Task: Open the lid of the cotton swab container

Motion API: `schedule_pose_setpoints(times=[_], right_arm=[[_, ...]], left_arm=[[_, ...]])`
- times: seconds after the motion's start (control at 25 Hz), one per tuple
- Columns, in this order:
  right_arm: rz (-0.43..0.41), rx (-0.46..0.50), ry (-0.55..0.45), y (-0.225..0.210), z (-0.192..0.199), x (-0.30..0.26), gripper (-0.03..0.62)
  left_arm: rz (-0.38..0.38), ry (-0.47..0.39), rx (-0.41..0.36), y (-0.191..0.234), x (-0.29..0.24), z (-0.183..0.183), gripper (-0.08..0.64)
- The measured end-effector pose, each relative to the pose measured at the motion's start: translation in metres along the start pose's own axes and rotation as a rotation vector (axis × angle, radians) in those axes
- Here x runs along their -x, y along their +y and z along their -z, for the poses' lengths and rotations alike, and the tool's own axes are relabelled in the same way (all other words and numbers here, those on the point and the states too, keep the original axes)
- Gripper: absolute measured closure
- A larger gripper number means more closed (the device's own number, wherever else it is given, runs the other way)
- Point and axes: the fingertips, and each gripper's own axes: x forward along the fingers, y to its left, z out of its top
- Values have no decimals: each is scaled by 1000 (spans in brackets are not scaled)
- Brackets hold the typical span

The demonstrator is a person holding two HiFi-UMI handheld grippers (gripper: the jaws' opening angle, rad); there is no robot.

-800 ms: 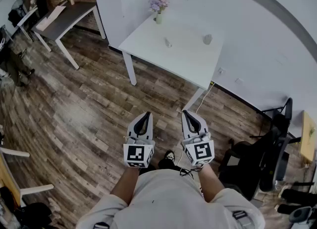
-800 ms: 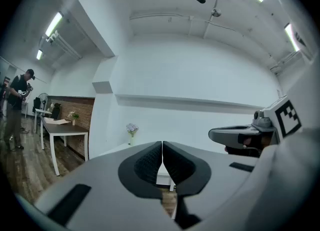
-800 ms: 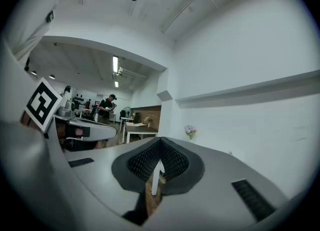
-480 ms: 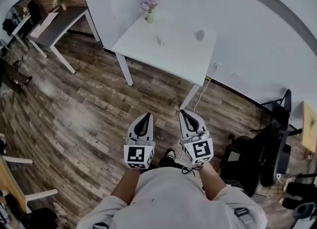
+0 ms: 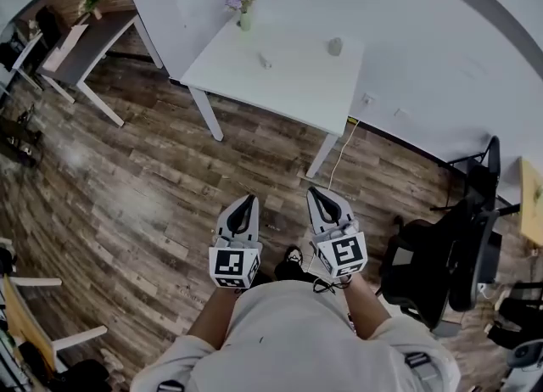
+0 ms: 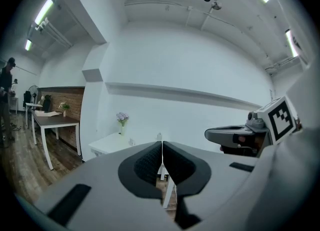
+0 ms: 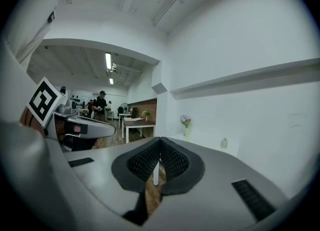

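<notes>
Sitting on the table [image 5: 284, 89], a small container [image 5: 335, 46] — left gripper [image 5: 247, 198], right gripper [image 5: 316, 191] closed, empty.

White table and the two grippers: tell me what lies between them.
Head view: only wood-plank floor lies between the white table and the left gripper and right gripper, plus a thin pale cord.

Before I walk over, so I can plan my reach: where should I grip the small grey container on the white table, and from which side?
Probably the container's round side wall, approached level from the table's near edge: it stands upright and alone by the far edge. The lid is too small to make out.
</notes>
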Motion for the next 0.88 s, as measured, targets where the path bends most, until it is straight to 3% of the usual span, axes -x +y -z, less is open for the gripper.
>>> schedule_pose_setpoints(times=[0.32,0.48,0.68,0.88], right_arm=[[-23,-6,21,-15,11,0,591],[-38,-2,21,-19,16,-8,550],[-84,-19,57,-25,24,-15,518],[-121,-21,52,-41,29,-27,515]], left_arm=[[33,28,-1,-16,-16,6,537],[44,72,15,-19,-24,17,535],[21,122,47,-21,-35,30,467],[-30,136,52,-24,-48,36,465]])
